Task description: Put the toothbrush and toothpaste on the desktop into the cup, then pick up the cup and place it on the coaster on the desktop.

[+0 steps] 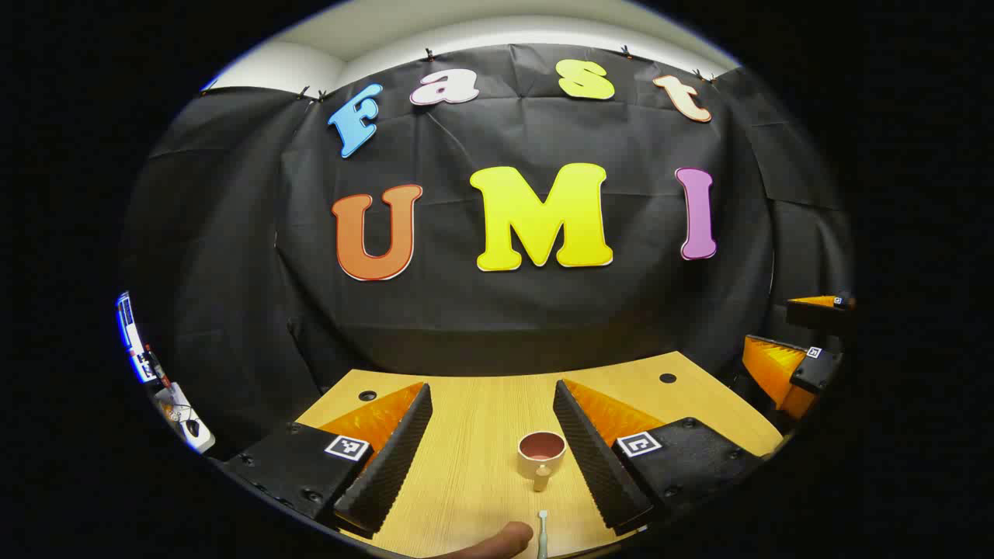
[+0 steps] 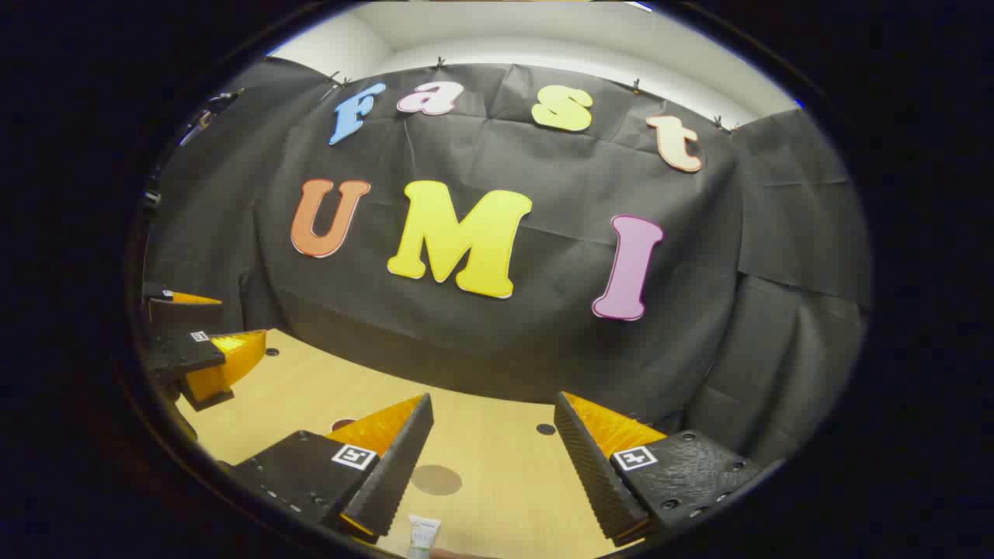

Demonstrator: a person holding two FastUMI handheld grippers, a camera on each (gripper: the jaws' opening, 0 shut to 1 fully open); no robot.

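toothpaste [image 2: 423, 536] (and toothbrush [image 1: 543, 534]) edge-cropped

On the light wooden desktop [image 1: 474, 466] a small beige cup [image 1: 541, 453] stands near the middle, and the pale toothbrush [image 1: 543, 532] lies before it at the near edge. In the right gripper view, a round brown coaster [image 2: 436, 479] lies behind the white toothpaste tube [image 2: 423, 536].

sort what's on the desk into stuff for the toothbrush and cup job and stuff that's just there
For the job:
- cup, standing empty between the left gripper's open fingers
- toothbrush, lying in front of the cup
- toothpaste, near the right gripper
- coaster, bare

Just there:
- wooden desktop
- cable holes in the desktop
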